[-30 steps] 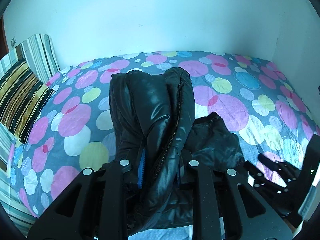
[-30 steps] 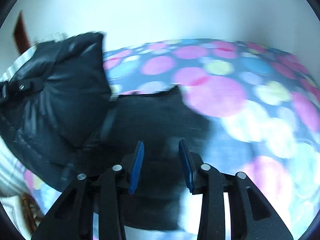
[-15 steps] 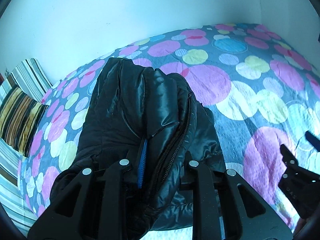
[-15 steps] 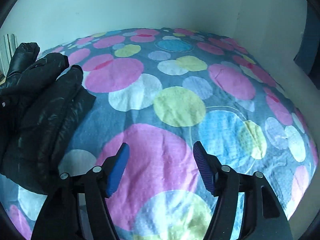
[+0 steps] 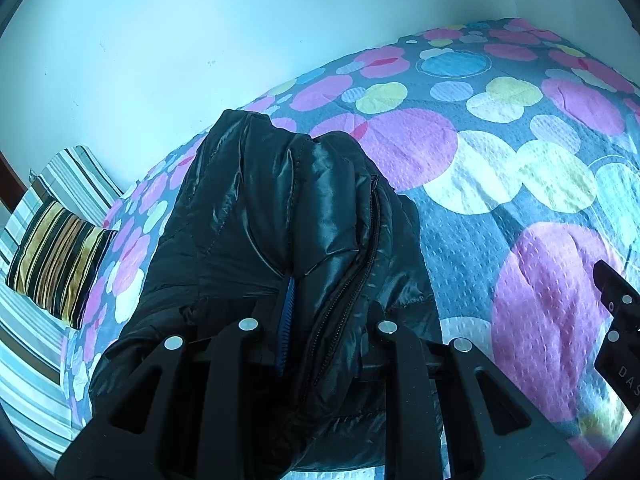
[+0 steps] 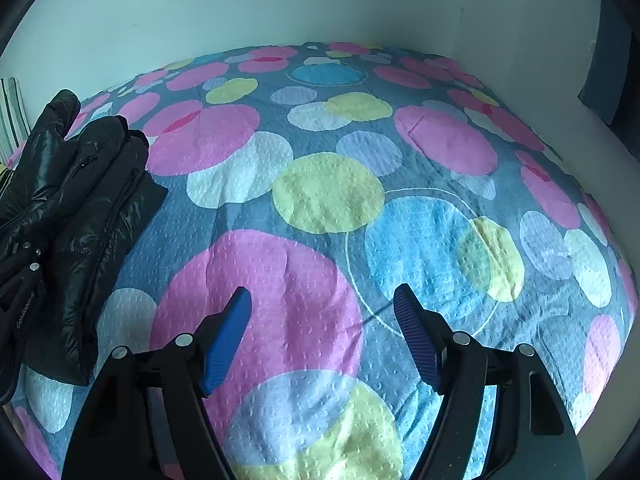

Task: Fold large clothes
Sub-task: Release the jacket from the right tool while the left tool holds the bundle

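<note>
My left gripper (image 5: 320, 320) is squeezed tight on the black puffy jacket (image 5: 280, 220) near its zipper, and my right gripper (image 6: 320, 332) has nothing in it, its jaws opening over the spotty bedspread (image 6: 320, 192). The jacket is bunched up on the left side of the bed; I think it is soft, light and slippery, so a thick edge by the zipper or hem is best to grab. I can't see its sleeves or bottom edge, and the stripy pillow (image 5: 56, 256) far back is partly cut off.

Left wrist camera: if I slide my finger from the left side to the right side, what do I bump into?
Striped pillow → black puffy jacket → big pink circle on the bedspread → the right gripper at the edge.
</note>
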Action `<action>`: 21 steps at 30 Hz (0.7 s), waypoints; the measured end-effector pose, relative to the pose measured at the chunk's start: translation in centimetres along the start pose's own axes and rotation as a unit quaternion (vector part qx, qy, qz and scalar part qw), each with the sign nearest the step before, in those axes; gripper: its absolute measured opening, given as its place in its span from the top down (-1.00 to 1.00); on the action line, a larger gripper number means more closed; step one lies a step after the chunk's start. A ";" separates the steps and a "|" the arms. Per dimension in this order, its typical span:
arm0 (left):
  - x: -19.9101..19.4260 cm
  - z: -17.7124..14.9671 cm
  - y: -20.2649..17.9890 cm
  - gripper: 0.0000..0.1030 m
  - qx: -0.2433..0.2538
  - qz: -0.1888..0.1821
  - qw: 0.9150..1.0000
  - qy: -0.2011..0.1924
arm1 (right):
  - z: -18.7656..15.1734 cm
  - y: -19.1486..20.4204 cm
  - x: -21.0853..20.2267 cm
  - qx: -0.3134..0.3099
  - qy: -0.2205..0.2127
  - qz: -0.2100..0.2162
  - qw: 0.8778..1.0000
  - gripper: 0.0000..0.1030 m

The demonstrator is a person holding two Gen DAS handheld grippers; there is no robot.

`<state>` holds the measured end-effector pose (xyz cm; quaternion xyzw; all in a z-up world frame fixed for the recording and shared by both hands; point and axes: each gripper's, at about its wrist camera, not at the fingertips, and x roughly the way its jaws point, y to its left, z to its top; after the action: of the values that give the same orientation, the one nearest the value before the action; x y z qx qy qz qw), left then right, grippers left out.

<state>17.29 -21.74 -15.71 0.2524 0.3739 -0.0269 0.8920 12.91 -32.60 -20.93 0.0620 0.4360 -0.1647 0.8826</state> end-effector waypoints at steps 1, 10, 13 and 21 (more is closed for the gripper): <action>-0.1 0.0 0.0 0.59 -0.001 0.000 1.000 -0.001 | 0.0 0.0 0.0 0.000 0.000 0.000 1.000 -0.41; -2.1 0.2 0.3 0.11 -0.016 -0.054 0.998 -0.020 | 0.3 -0.1 -1.0 0.001 -0.011 -0.004 1.000 -0.41; -3.3 0.4 1.3 0.10 -0.032 -0.086 0.996 -0.025 | 0.3 0.0 -1.5 -0.002 -0.016 -0.008 1.000 -0.41; -9.6 0.6 9.3 0.06 -0.106 -0.166 0.977 -0.082 | 1.2 1.5 -4.0 -0.016 -0.036 0.002 0.999 -0.41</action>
<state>12.99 -15.25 -4.79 0.0880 0.3367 -0.1553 0.9245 12.07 -30.54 -17.09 0.0432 0.4064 -0.1578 0.8989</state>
